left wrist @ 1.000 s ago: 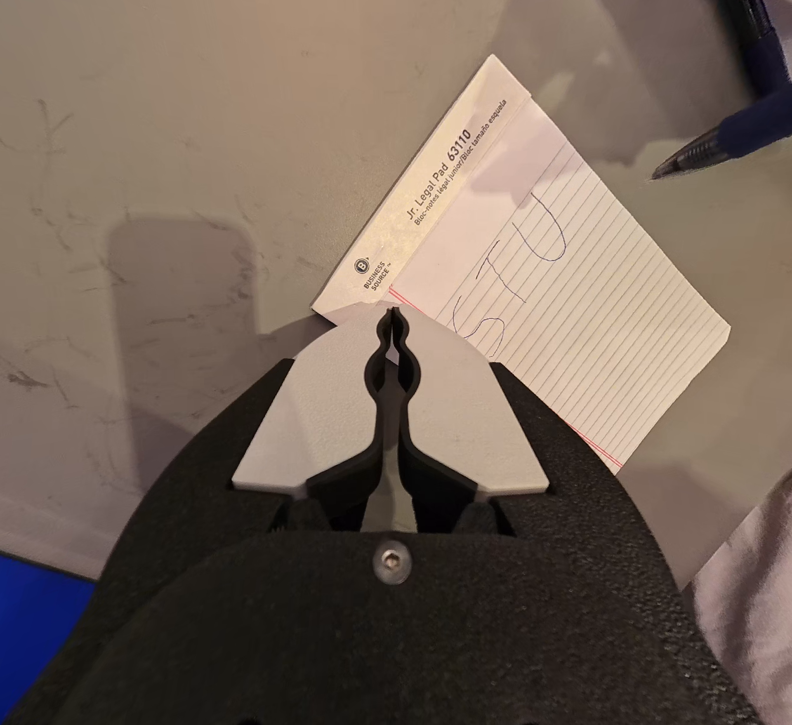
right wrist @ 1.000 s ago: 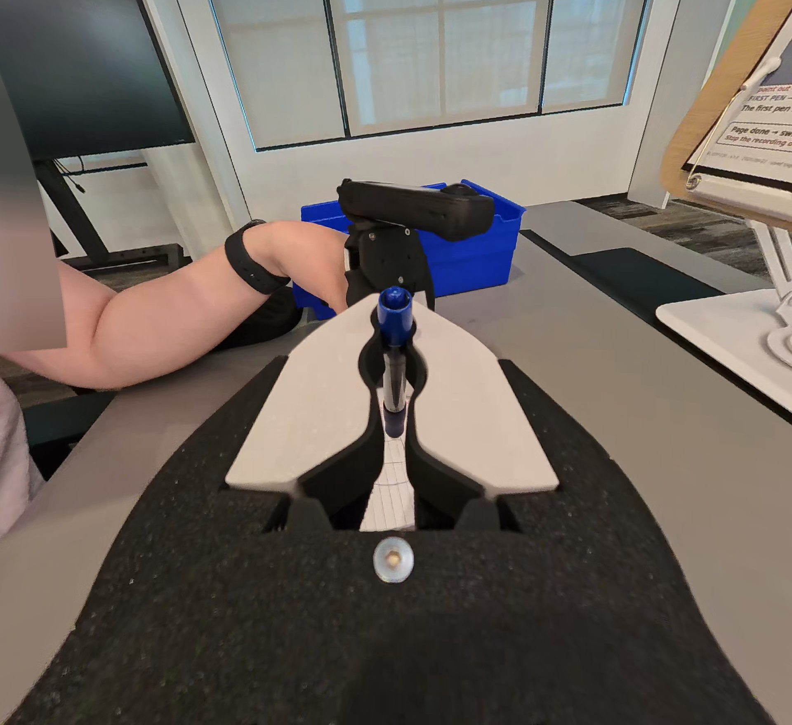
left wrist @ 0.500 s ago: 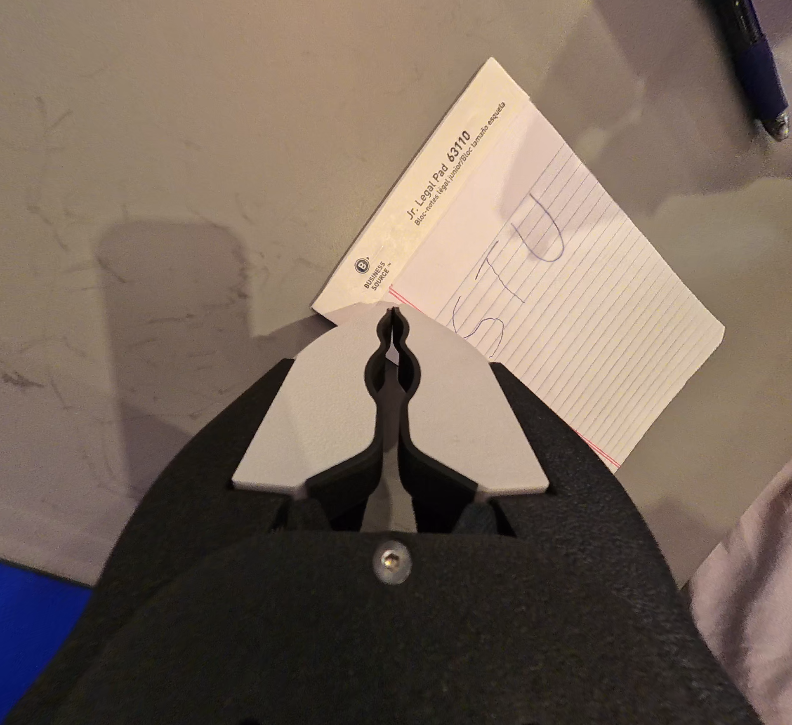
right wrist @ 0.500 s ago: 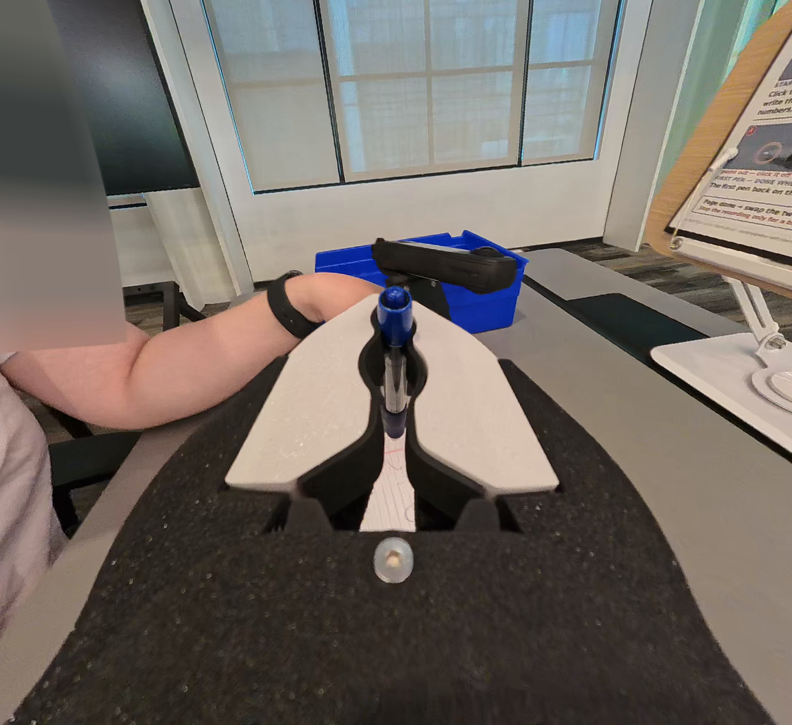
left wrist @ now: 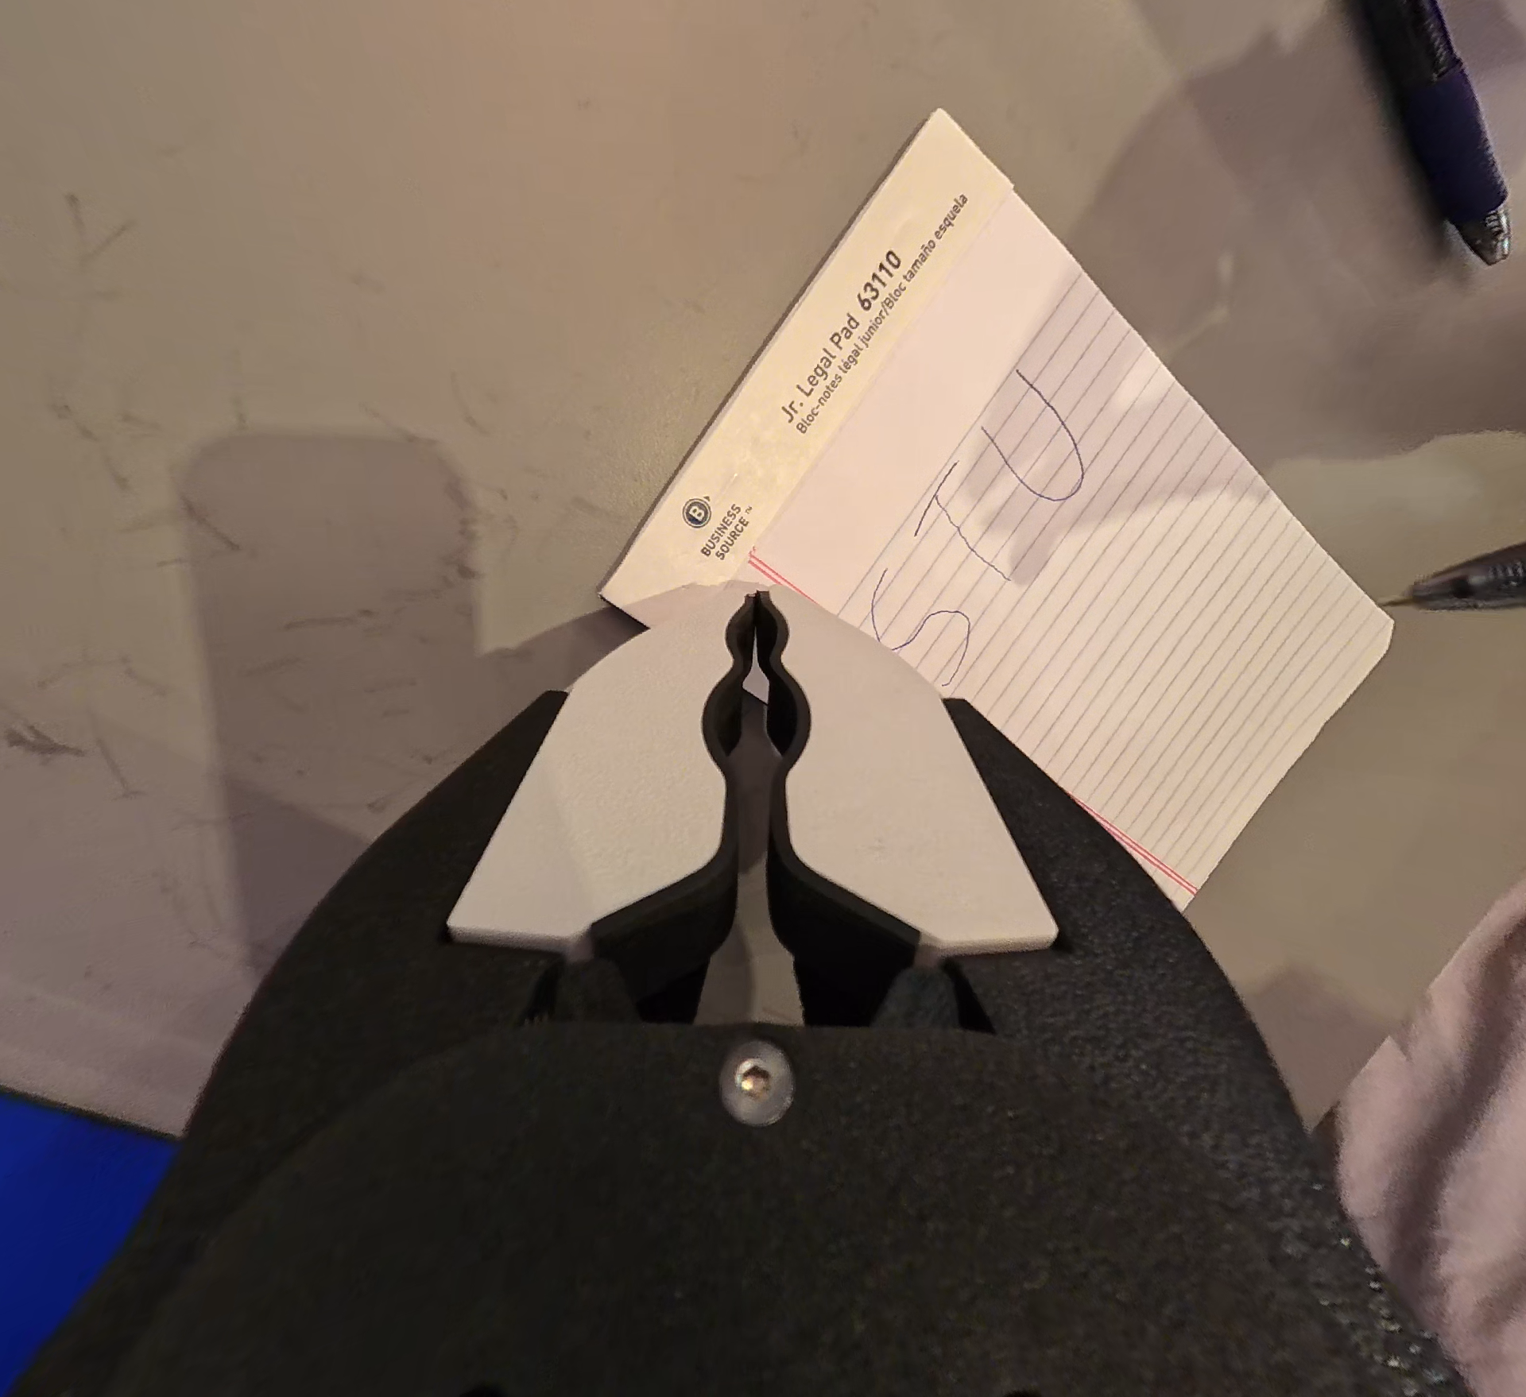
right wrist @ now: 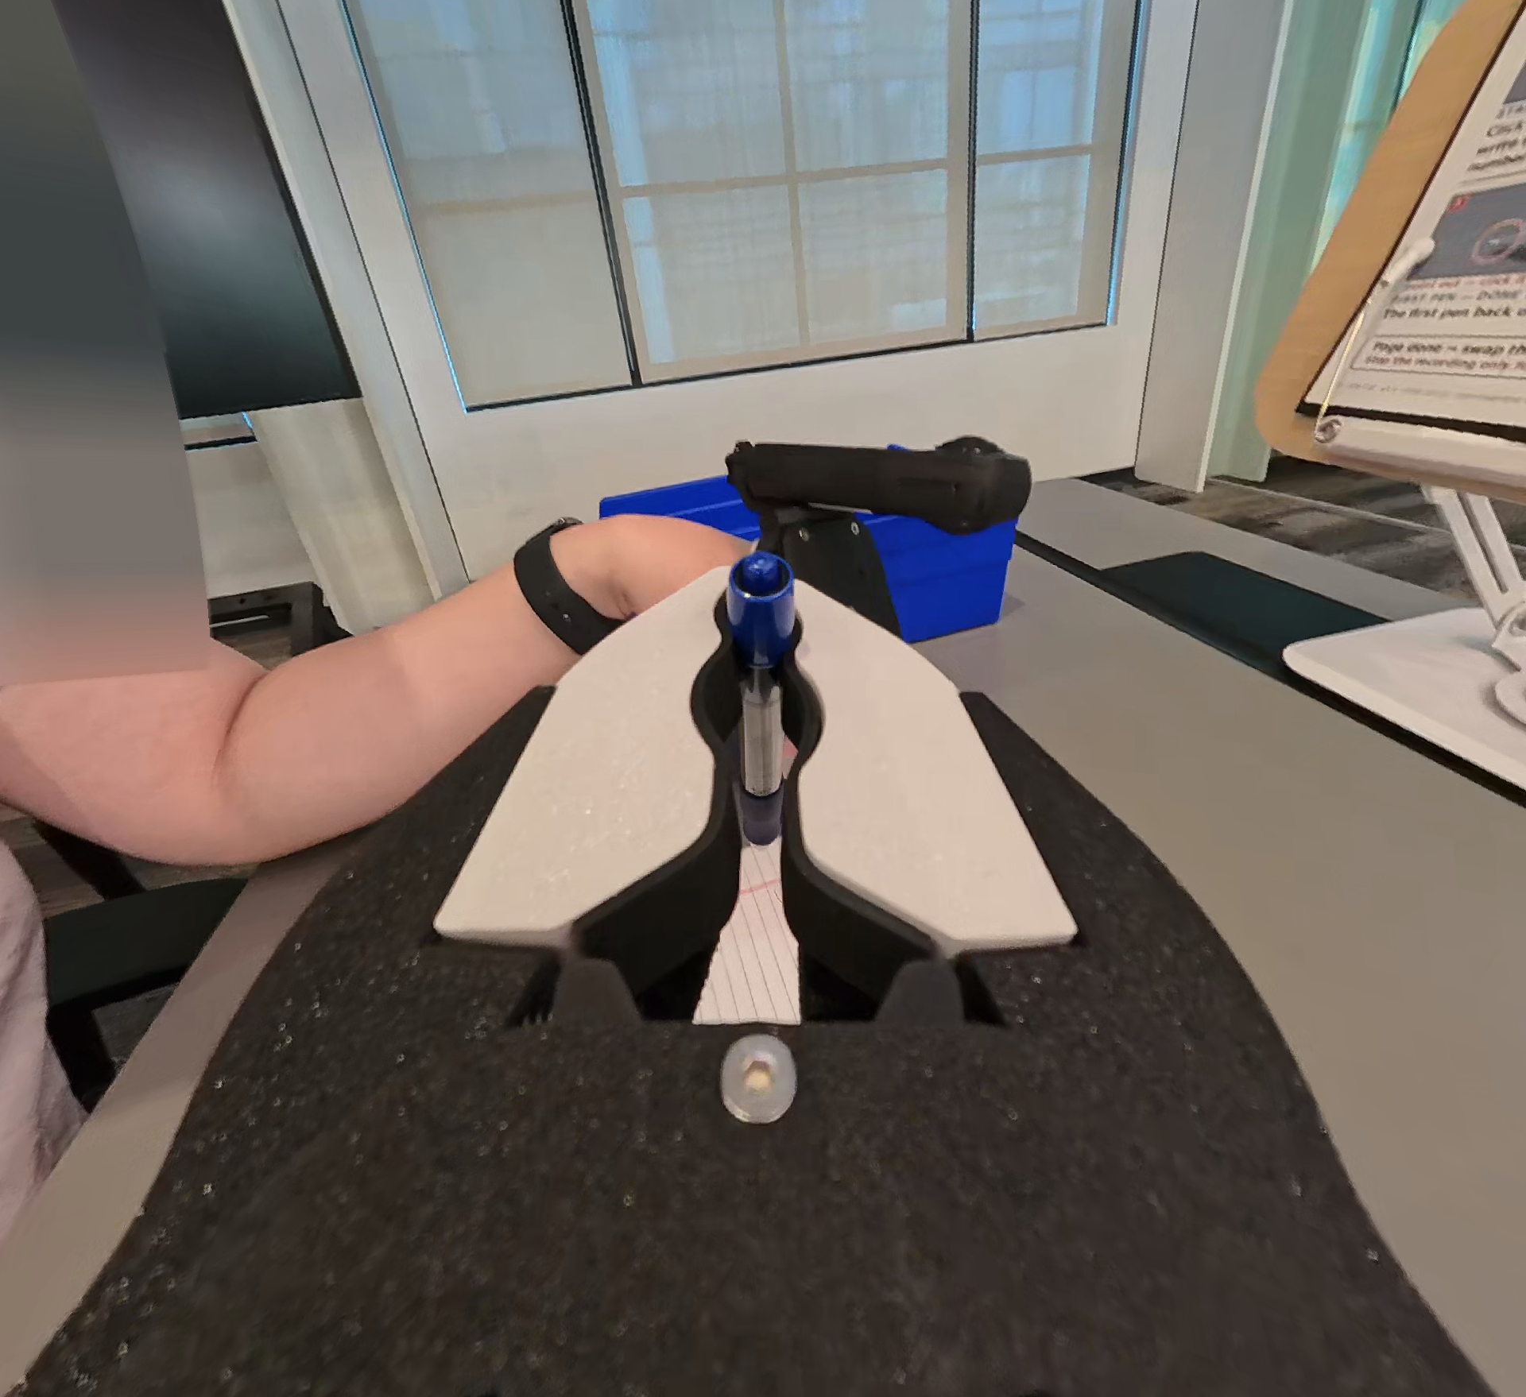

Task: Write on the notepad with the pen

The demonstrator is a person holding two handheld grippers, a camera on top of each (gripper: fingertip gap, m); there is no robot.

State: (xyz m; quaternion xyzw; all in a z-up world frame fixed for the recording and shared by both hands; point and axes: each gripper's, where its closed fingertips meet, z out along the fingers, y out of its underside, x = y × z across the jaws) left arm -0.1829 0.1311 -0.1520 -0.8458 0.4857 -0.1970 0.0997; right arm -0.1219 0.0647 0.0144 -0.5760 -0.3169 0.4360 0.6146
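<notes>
The left gripper (left wrist: pixel 756 598) was closed, tips pressed on the corner of the white lined paper notepad (left wrist: pixel 1098 614), which looked light and prone to sliding on the smooth grey table (left wrist: pixel 330 201), so pinning that corner made sense. The right gripper (right wrist: pixel 761 614) was clamped on the slim blue-capped plastic pen (right wrist: pixel 760 730), mid-barrel. Its tip (left wrist: pixel 1404 599) was probably just off the pad's far edge.

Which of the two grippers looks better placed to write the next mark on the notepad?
The right gripper: it is shut on the pen, whose tip sits just off the notepad edge. The left gripper is shut with no pen, its tips over the pad's corner.
</notes>
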